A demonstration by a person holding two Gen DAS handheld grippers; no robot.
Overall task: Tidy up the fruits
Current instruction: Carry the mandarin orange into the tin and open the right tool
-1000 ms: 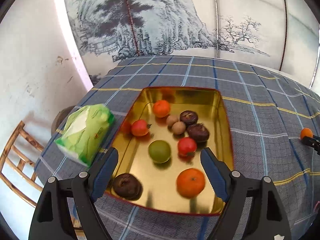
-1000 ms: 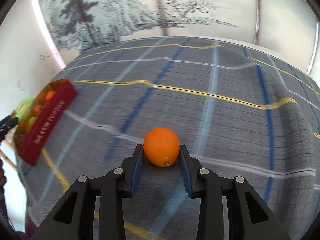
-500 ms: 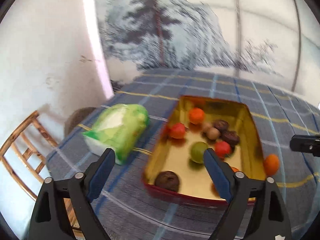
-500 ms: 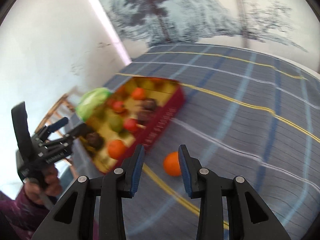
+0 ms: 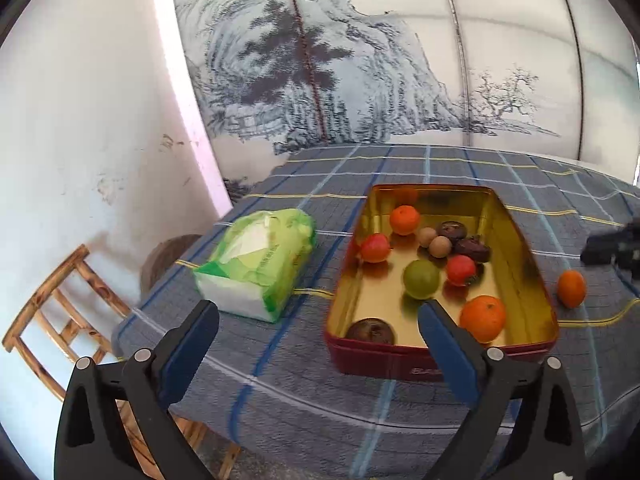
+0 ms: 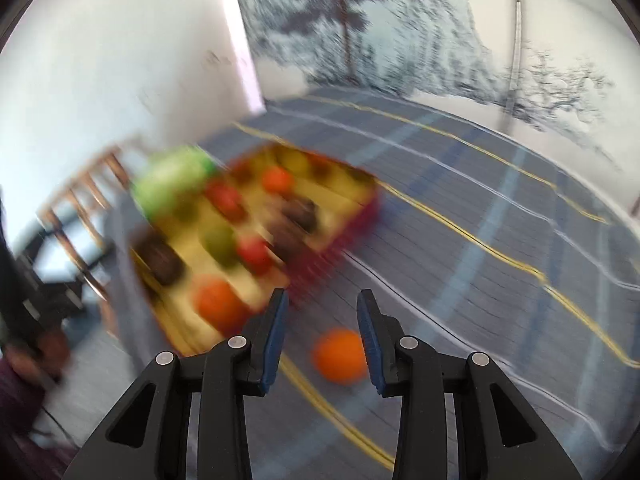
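In the left wrist view, your left tongs are wide and their jaws are opening, with nothing held between them. They hang over the near edge of the counter, between the tissue pack on the left and the tin on the right. The tin holds several fruits, among them a big orange near the front and a green fruit. One small orange lies outside, on the cloth just right of the tin. Compared with a second ago, the tin sits more to the right of this view and the pack is nearer the middle.

In the right wrist view, which is blurred, your right tongs are narrow and hold nothing; the small orange lies on the cloth below them, near the right pad but, as far as I can tell, not pressed. A second ago this orange was gripped between the pads; now it is free.

I judge the step to be bringing this last loose orange into the tin. The next move calls for you to come down over it, grip it again, lift it over the red wall and let it go on a bare part of the bottom.
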